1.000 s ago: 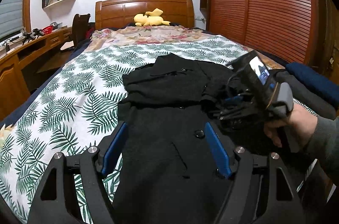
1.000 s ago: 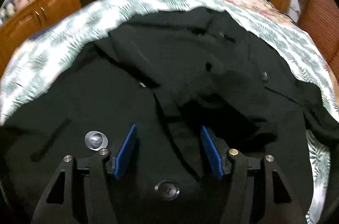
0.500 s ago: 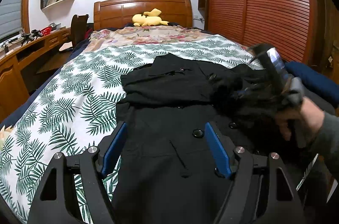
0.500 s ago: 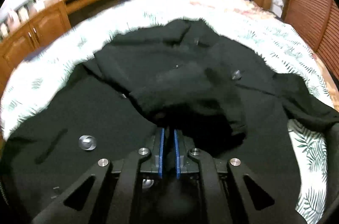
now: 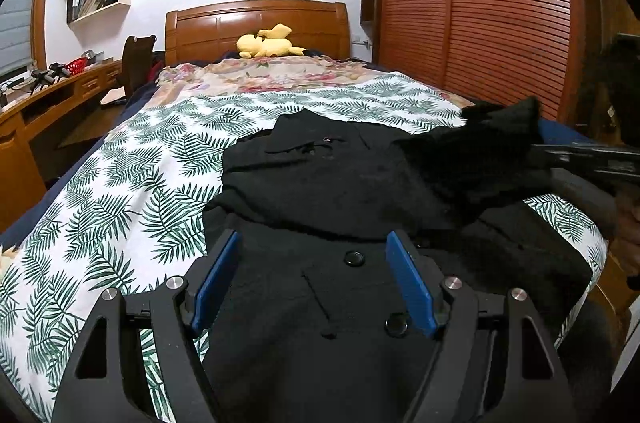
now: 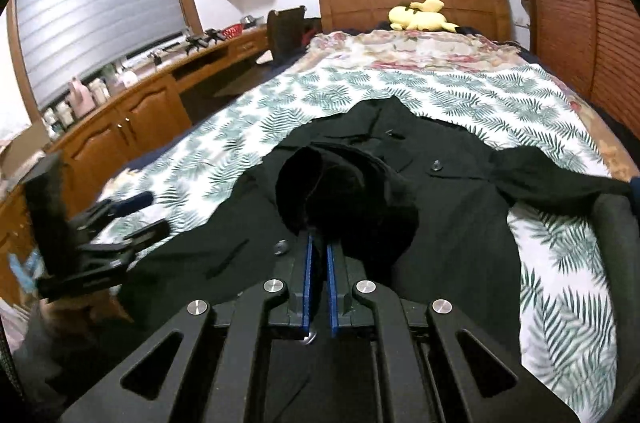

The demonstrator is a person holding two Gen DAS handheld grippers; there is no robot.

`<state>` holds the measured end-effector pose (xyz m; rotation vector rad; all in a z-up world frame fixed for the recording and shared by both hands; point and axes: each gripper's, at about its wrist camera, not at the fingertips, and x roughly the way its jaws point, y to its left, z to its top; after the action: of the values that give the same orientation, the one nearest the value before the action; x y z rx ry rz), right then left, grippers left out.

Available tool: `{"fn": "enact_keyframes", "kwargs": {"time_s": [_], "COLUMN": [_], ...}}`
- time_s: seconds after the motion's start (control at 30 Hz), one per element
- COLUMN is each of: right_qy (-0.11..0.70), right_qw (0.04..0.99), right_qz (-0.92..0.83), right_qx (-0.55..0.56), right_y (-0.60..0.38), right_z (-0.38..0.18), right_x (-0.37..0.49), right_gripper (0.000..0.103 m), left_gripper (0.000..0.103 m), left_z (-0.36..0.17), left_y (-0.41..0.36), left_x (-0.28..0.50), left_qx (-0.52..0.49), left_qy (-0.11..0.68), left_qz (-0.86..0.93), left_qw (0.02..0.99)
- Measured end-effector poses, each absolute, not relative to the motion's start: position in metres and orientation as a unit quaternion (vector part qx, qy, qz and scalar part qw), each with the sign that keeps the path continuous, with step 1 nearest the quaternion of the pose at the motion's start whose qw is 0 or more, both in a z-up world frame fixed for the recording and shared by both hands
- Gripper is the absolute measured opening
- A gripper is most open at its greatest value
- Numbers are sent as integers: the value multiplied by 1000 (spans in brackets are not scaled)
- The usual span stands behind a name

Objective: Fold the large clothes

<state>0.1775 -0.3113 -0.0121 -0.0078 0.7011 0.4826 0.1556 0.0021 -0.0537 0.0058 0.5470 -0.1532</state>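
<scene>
A black buttoned coat (image 5: 320, 191) lies spread on the bed, collar toward the headboard. My right gripper (image 6: 319, 243) is shut on the cuff of one sleeve (image 6: 320, 191), which hangs raised above the coat's chest with its round opening showing. In the left wrist view that sleeve (image 5: 480, 151) is stretched up toward the right, where the right gripper (image 5: 538, 151) pinches it. My left gripper (image 5: 314, 237) is open, low over the coat's front near a button (image 5: 354, 258), with nothing between its blue pads. It also shows at the left of the right wrist view as the left gripper (image 6: 140, 215).
The bed has a leaf-patterned cover (image 5: 120, 191) and a wooden headboard (image 5: 256, 23) with a yellow plush toy (image 5: 268, 43). A slatted wardrobe (image 5: 480, 3) runs along the right side. A wooden desk (image 6: 140, 103) and a chair (image 6: 286, 27) stand to the left.
My right gripper closed on the sleeve cuff, then lifted it up and out to the right, away from the coat's middle. The left gripper stayed where it was, open.
</scene>
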Motion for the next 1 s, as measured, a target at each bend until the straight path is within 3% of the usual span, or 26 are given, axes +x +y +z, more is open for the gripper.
{"fn": "enact_keyframes", "kwargs": {"time_s": [0.33, 0.43, 0.67, 1.0], "right_qy": [390, 388, 368, 361], "right_qw": [905, 911, 923, 921], "right_qz": [171, 137, 103, 117], "right_qx": [10, 0, -51, -86], "right_y": [-347, -359, -362, -347], "right_z": [-55, -63, -71, -77], "right_x": [164, 169, 165, 194], "right_gripper": [7, 11, 41, 42], "left_gripper": [76, 76, 76, 76], "left_z": [-52, -52, -54, -69], "left_y": [-1, -5, -23, -62], "left_x": [153, 152, 151, 160], "left_qx": [0, 2, 14, 45], "left_qy": [267, 263, 256, 267], "left_qz": [-86, -91, -106, -118], "left_qw": [960, 960, 961, 955]}}
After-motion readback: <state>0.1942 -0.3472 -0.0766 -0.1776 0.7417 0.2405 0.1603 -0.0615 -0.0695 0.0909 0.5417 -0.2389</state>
